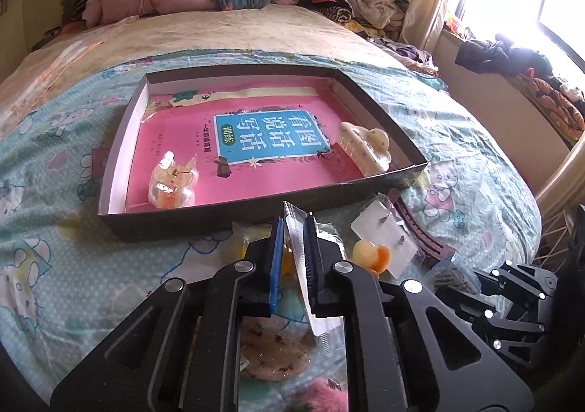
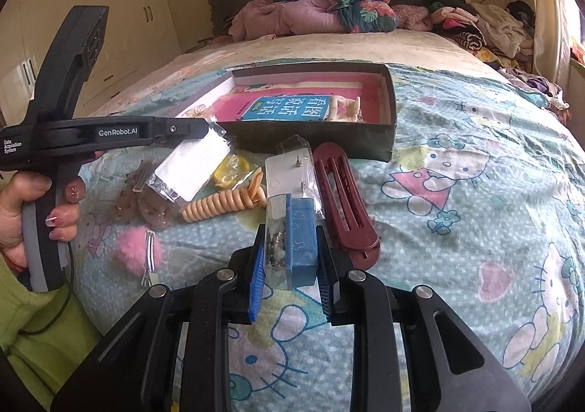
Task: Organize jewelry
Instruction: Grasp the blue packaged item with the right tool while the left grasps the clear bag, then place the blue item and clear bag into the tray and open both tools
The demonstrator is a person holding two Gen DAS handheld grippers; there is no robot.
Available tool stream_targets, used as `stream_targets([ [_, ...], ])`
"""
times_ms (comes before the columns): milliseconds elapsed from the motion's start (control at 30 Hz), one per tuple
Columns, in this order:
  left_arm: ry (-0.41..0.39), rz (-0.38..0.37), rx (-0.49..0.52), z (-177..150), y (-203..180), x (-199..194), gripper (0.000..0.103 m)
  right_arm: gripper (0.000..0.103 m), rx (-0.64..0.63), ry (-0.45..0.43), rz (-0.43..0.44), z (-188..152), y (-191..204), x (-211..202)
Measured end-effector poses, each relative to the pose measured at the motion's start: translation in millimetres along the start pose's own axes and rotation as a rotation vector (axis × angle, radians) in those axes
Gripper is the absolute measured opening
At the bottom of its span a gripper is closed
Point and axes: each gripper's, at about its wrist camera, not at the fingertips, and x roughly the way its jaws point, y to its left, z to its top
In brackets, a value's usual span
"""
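In the left wrist view, the left claw (image 1: 294,251) is raised above the bed (image 1: 91,258) in front of the dark box (image 1: 256,214), its fingers clamped on a clear packet with a white card (image 1: 299,258). In the right wrist view, the right claw (image 2: 290,265) is low over the bedsheet with its fingers apart around a clear packet with a blue card (image 2: 298,240), and whether they touch it I cannot tell. The left hand (image 2: 40,214) grips its handle upright at the left, the packet hanging from that claw near the box.

The pink book (image 1: 234,134) in the box says "看图说话写话" and "训练", upside down. The left tongs (image 2: 204,128) say "GenRobot.AI" and "Data Acquisition System".
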Motion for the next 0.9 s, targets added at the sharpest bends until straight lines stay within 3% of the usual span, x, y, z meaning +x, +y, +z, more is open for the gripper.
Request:
stream_targets([
  [233, 0.046, -0.033, -0.008, -0.9, 3.9, 4.2, 0.006, 0.024, 0.002, 0.000, 0.000, -0.4, 0.0, -0.6],
  [567, 0.007, -0.074, 0.047, 17.8, -16.7, -2.7, 0.001, 0.024, 0.024, -0.022, -0.003, 4.8, -5.1, -6.7],
  [900, -0.030, -0.120, 0.009, 39.8, -12.7, -4.8, 0.001, 0.024, 0.035, -0.045, -0.020, 19.1, -11.8, -10.3],
])
